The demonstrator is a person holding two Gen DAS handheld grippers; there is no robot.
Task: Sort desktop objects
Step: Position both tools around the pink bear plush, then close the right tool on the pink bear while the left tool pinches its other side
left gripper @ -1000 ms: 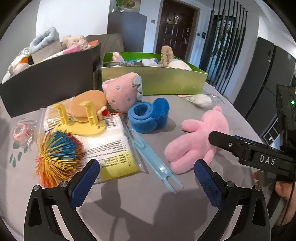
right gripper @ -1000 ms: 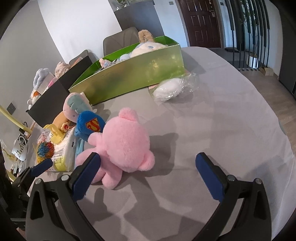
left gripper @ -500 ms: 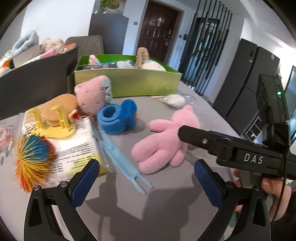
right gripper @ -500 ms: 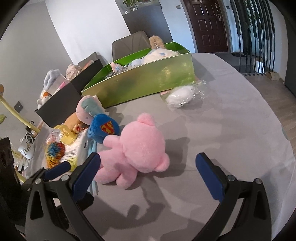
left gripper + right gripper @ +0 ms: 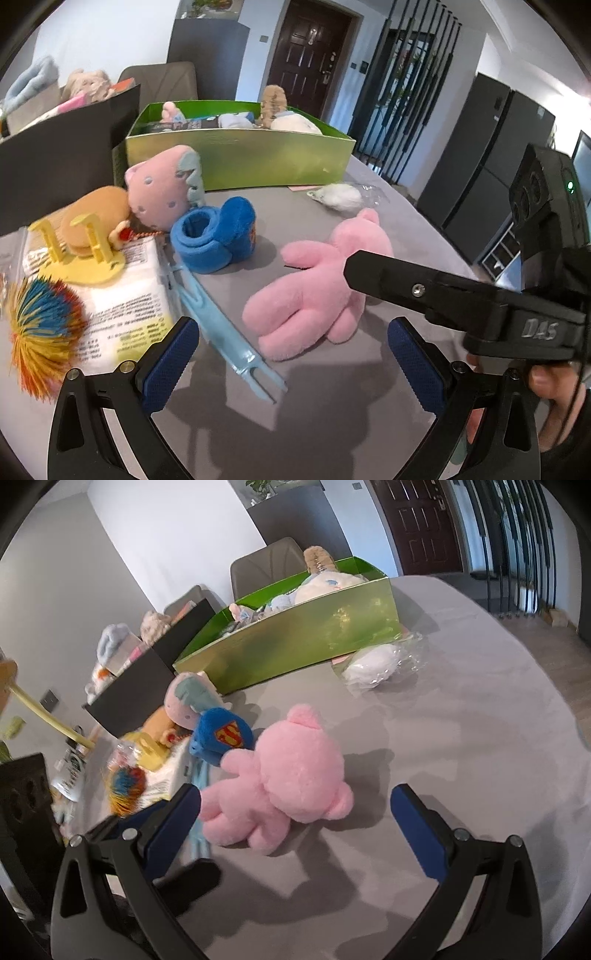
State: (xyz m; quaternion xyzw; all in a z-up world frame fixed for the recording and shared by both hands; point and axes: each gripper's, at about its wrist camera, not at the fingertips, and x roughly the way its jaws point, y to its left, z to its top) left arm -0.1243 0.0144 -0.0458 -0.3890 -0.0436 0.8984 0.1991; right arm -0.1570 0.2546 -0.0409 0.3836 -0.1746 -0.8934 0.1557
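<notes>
We hold the right gripper (image 5: 295,827) spread wide and empty, low over the grey table (image 5: 461,738), with the pink plush bear (image 5: 291,775) lying between its blue pads. The left gripper (image 5: 291,362) is likewise released, holding nothing, just short of the bear. To grip well, we judge it best to ease forward, straddle the bear's soft body, then squeeze. Beyond the bear we count one green box (image 5: 306,646), one black box (image 5: 147,679) and one bagged white item (image 5: 373,662)
</notes>
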